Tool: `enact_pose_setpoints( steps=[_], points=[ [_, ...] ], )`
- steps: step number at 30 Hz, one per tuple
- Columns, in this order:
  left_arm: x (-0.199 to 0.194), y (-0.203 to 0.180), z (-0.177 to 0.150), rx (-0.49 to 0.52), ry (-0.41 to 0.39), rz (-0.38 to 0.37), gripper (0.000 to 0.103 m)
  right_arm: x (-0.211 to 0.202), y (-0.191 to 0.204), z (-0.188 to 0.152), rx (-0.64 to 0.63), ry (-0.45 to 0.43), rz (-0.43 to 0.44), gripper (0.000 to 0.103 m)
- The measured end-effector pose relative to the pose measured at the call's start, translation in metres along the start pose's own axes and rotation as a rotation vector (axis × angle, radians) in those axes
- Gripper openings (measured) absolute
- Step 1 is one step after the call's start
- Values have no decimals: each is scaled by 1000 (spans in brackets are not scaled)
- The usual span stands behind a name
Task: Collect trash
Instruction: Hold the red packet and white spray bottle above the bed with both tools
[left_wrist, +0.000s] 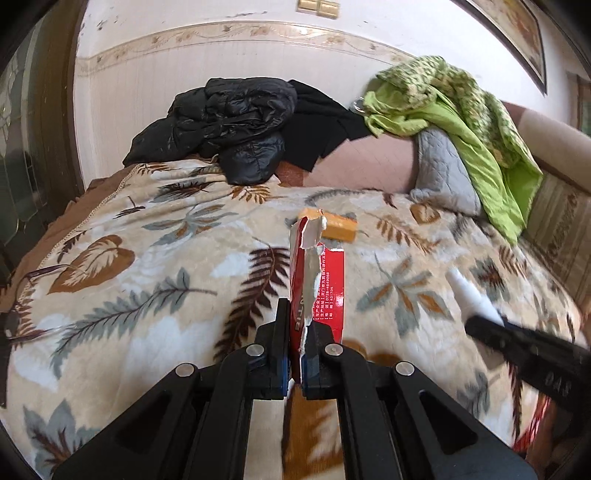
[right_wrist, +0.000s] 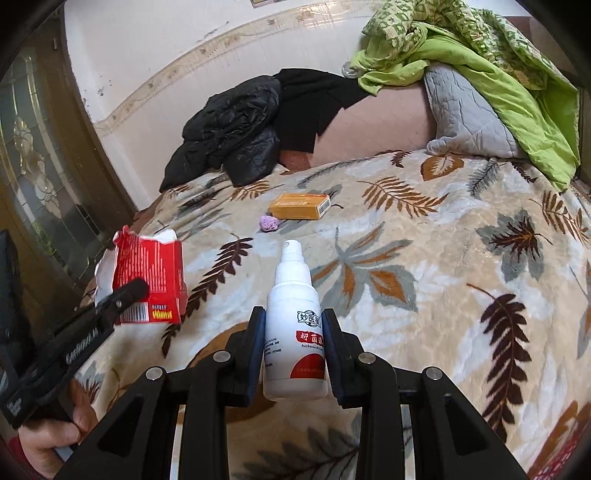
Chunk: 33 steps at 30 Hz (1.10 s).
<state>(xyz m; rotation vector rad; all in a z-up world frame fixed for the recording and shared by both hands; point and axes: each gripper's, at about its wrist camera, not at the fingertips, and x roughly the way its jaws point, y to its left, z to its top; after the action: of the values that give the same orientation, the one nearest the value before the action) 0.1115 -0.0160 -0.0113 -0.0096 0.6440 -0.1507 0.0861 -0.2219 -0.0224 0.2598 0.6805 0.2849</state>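
My left gripper (left_wrist: 297, 325) is shut on a torn red cardboard box (left_wrist: 319, 280), held upright above the leaf-patterned blanket (left_wrist: 147, 266). The box also shows in the right wrist view (right_wrist: 149, 275), with the left gripper (right_wrist: 133, 290) clamped on it. My right gripper (right_wrist: 293, 325) is shut on a white spray bottle (right_wrist: 293, 332) with a red label, nozzle pointing away. The bottle shows blurred in the left wrist view (left_wrist: 472, 295). An orange box (right_wrist: 299, 206) and a small purple crumpled scrap (right_wrist: 269, 223) lie on the blanket further ahead.
A black puffer jacket (right_wrist: 232, 133) and dark cloth are piled at the bed's far side. A green blanket (right_wrist: 480, 62) drapes over a grey pillow (right_wrist: 465, 114) at the right. A dark wooden door (right_wrist: 40, 177) stands at the left.
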Motion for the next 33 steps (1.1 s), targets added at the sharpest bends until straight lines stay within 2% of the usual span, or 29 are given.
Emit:
enact_pose_setpoints(
  steps=[4, 7, 20, 33],
  points=[
    [-19, -9, -20, 34, -5, 22, 4, -10, 2, -9, -7, -3, 16, 32],
    [-21, -10, -27, 17, -6, 28, 4, -11, 5, -14, -17, 8, 16, 32],
    [-5, -6, -29, 12, -8, 78, 4, -4, 6, -14, -19, 11, 11, 32],
    [-5, -8, -27, 20, -13, 81, 4, -2, 11, -14, -31, 8, 10, 32]
  ],
)
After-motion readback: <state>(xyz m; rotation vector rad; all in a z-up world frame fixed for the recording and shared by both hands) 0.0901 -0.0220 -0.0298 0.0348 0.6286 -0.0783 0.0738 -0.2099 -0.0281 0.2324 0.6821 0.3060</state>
